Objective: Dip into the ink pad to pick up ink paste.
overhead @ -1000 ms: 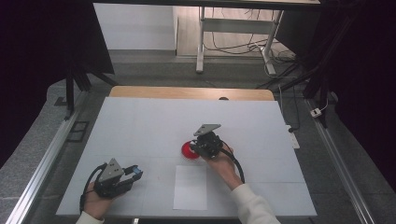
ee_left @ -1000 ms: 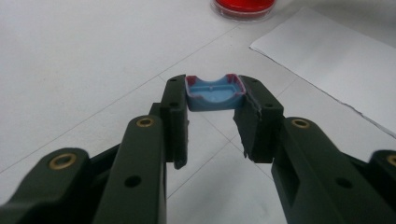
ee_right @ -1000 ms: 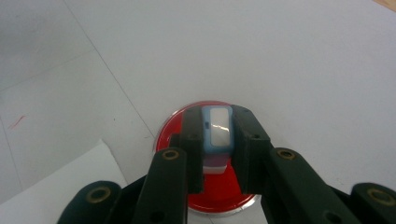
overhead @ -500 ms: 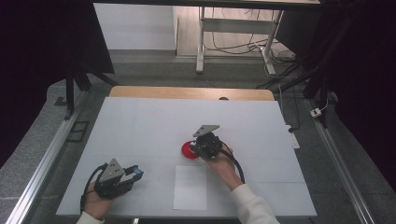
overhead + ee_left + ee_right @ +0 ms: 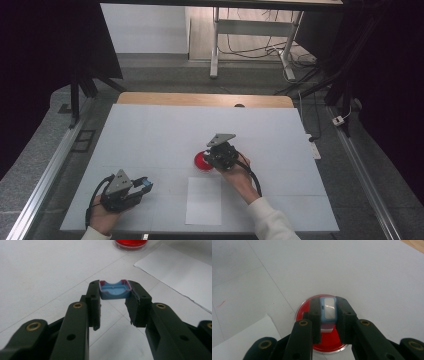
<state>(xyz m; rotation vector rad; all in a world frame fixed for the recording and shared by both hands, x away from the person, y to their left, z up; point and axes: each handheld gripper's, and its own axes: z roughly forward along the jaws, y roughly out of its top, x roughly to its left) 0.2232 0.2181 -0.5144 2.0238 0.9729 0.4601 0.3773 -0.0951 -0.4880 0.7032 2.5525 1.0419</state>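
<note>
White table point(image 5: 150, 130) sheeting fills the workspace. At its near left, the left gripper point(image 5: 142, 184) is clamped on a blue cap point(image 5: 114, 289), hollow side up, well apart from the dish. A paper sheet point(image 5: 204, 200) lies between the hands. Further right, the right gripper point(image 5: 326, 312) grasps a blue stamp point(image 5: 329, 308) directly above the red ink dish point(image 5: 329, 340), its long axis running along the jaws, so pressing down looks like the next move.

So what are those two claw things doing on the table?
A person holds a gripper in each hand. The left gripper is shut on a small blue cap, held just above the white table. The right gripper is shut on a little blue stamp over a round red ink pad. A sheet of white paper lies between the hands.
</note>
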